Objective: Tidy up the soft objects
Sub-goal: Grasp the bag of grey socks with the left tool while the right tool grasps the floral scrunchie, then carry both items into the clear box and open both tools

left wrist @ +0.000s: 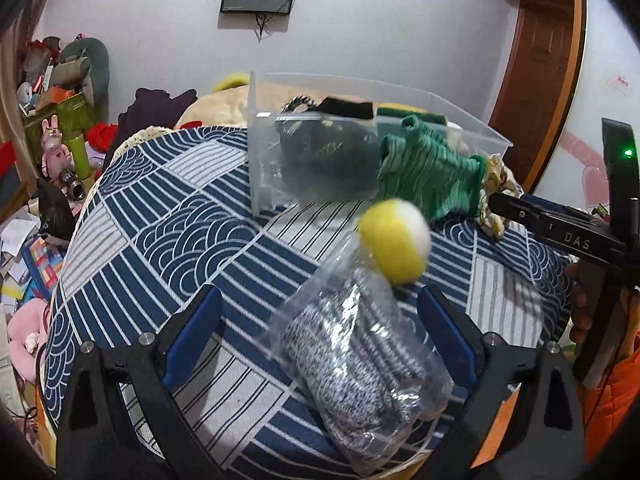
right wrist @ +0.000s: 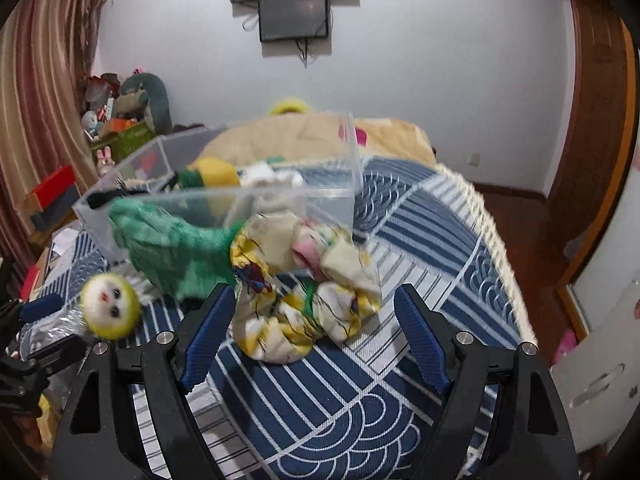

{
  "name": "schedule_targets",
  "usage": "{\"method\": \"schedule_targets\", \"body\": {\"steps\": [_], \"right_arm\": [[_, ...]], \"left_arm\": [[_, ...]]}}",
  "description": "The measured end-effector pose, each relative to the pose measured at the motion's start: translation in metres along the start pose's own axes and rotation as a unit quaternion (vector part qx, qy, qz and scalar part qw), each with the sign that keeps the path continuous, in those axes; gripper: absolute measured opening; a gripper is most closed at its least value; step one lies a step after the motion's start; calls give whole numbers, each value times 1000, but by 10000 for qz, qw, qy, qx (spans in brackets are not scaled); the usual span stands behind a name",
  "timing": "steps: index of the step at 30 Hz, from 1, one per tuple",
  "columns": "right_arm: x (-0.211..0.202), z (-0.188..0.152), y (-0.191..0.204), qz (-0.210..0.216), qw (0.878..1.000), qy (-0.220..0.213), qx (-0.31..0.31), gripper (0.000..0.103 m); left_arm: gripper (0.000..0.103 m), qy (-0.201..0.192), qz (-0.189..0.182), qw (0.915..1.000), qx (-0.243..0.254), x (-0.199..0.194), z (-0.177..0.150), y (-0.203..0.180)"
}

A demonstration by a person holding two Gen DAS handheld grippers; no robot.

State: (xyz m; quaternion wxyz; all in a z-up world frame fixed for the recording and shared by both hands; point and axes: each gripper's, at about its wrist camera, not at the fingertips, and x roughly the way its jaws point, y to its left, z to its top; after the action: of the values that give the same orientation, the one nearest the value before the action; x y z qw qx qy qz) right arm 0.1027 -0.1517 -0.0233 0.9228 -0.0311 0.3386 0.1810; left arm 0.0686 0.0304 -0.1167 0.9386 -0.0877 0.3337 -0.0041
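Note:
A clear plastic bag of grey knit fabric (left wrist: pixel 360 360) lies on the blue patterned table between the open fingers of my left gripper (left wrist: pixel 320 328). A yellow-and-white plush ball (left wrist: pixel 394 240) sits just beyond it; its face shows in the right wrist view (right wrist: pixel 110 306). A green knit glove (left wrist: pixel 428 168) lies by a clear plastic bin (left wrist: pixel 256 160) that holds several soft items. My right gripper (right wrist: pixel 314 320) is open around a crumpled yellow floral cloth (right wrist: pixel 304 308), next to the green glove (right wrist: pixel 172 248) and the bin (right wrist: pixel 280 200).
The round table (right wrist: pixel 340 420) has a fringed edge at the right. Cluttered boxes and toys (left wrist: pixel 60 120) stand at the left. A bed with a beige blanket (right wrist: pixel 312 132) lies behind the table. A wooden door (left wrist: pixel 548 60) is at the right.

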Motion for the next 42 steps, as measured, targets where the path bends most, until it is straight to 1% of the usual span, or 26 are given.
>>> {"method": "schedule_targets", "body": {"steps": [2,4,5,6,7,8,9,10,12,14,16,17,20,28,35,42], "right_arm": [[5,-3,-3,46,9999,109,79,80],[6,-5,-5,67,9997,171,133,79],[6,-6,-6,95,9997,192,144,76],[5,-7,-6,117,9997,183,139,68],[4,-7,-5,151,9996,191,120,64],[3,-8,-4,201,9995,210,91,56],[3,-9,-2,225,9995,220,62,48],[2,-8,0,226,9995,226,40,44],[0,-10,3,278,9994,218,-25,32],[-3,-11,5,295,9994,191,-65,25],[-4,-10,8,289,9994,161,-66,21],[-6,-10,7,273,9995,133,-51,18],[-10,-10,2,265,9996,74,5,16],[-32,-1,-1,225,9993,-287,73,15],[-53,8,2,227,9976,-647,38,15],[-69,27,6,224,9943,-1041,-47,15]], "left_arm": [[98,52,-17,10000,-28,2,-5,2],[90,67,-26,10000,-57,5,-9,4],[87,0,25,10000,-3,3,-10,3],[79,-9,25,10000,41,2,-11,2],[73,-12,6,10000,87,1,-11,1],[70,-19,-13,9999,108,0,-11,0],[63,-23,-24,9999,121,-1,-11,-1],[55,-30,-46,9999,119,-2,-11,-1],[49,-24,-101,9999,84,-6,-11,-2],[44,-28,-154,9999,22,-9,-10,-1],[39,-66,-149,9999,-16,-13,-8,1],[38,-101,-121,9999,-16,-16,-6,2],[36,-214,-58,9998,-11,-23,0,4],[35,-588,-10,9983,29,-44,19,5],[35,-988,-73,9950,125,-56,48,2],[35,-1395,-98,9898,261,-64,78,-9]]}}
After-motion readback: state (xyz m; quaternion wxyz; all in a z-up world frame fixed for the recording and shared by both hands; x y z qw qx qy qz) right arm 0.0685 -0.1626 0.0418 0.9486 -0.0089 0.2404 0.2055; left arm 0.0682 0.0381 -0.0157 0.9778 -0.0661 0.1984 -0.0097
